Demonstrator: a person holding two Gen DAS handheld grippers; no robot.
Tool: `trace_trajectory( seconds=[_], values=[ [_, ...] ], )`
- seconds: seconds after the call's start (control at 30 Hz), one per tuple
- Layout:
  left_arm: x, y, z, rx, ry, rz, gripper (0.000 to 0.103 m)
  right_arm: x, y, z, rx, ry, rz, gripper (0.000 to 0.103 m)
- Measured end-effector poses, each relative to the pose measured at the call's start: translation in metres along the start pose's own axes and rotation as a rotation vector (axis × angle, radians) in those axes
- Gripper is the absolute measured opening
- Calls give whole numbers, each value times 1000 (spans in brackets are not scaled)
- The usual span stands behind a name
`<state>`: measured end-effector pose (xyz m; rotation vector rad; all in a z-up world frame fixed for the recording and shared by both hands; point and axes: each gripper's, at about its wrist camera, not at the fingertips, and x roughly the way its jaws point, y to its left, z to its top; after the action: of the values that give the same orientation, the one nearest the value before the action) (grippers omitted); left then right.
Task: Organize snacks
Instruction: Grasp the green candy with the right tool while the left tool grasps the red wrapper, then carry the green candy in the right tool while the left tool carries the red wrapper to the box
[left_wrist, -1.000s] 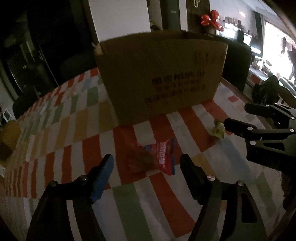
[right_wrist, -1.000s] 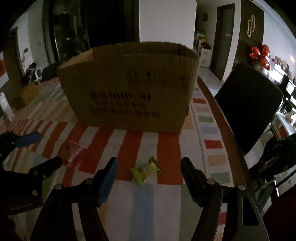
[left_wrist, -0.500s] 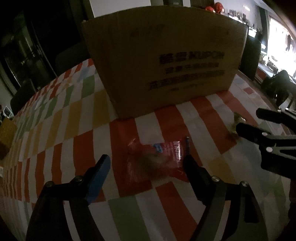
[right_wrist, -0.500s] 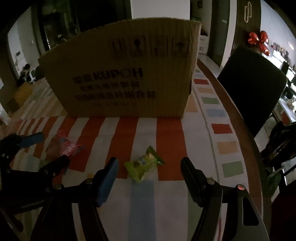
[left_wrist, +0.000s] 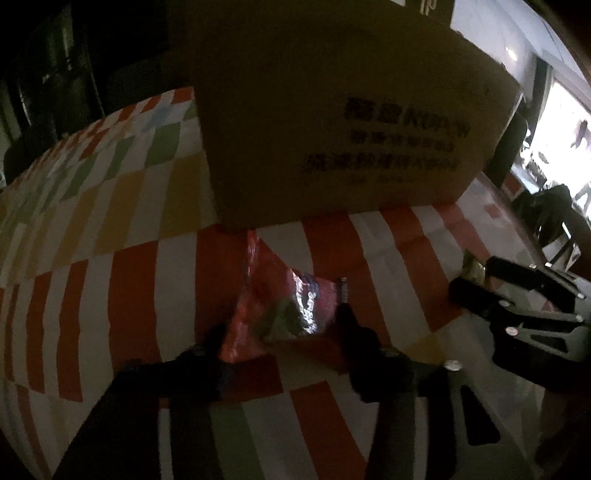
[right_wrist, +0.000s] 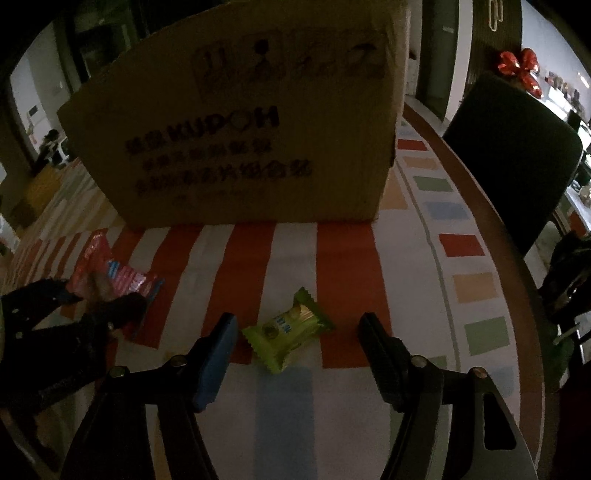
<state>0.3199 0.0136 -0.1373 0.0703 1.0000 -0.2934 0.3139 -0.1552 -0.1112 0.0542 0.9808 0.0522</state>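
While the left tongs (left_wrist: 282, 328) close in, the red snack packet (left_wrist: 284, 306) sits right between the two fingers, its crinkled wrapper bunched against them, though the gloom hides whether the pads truly press it. It lies on the table just in front of the cardboard box (left_wrist: 332, 122), one corner nearly at the box's foot. Over on the other side, the right tongs (right_wrist: 295, 332) are closing too, roughly half open, with the green snack packet (right_wrist: 288, 328) lying free on the cloth between the fingers and touching neither. The two packets lie near each other, red toward the left, green toward the right, both short of the box. Under them spreads a tablecloth (right_wrist: 343, 258) of red, white, green, blue and yellow stripes and squares over a round table (right_wrist: 491, 229) with a brown rim. Beyond the rim stands a dark chair (right_wrist: 513, 155), and a red bow (right_wrist: 517, 66) hangs on the wall behind. Printing on the box is partly blurred, the box top is cut off, and the room around is too dim to read.
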Motion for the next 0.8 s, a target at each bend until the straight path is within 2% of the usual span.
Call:
trace_trajectory(
  seconds=[0.17,0.23,0.37,0.57,0.8],
  values=[
    [-5,-2,-2,-22,-18,-19,37,0,2,1,-12,-13,-1,52],
    [-8,-5,-3,-23,-26,-19,34,0,4,2,-14,-15,4,50],
    [-18,-14,-2,-20,-48,-16,27,-2,1,1,-3,-21,35,31],
    [-27,-22,-3,-26,-66,-41,26,-5,-2,1,0,-17,71,29],
    [-40,-24,-5,-45,-85,-66,26,-26,0,-1,-17,-57,92,29]
  ],
)
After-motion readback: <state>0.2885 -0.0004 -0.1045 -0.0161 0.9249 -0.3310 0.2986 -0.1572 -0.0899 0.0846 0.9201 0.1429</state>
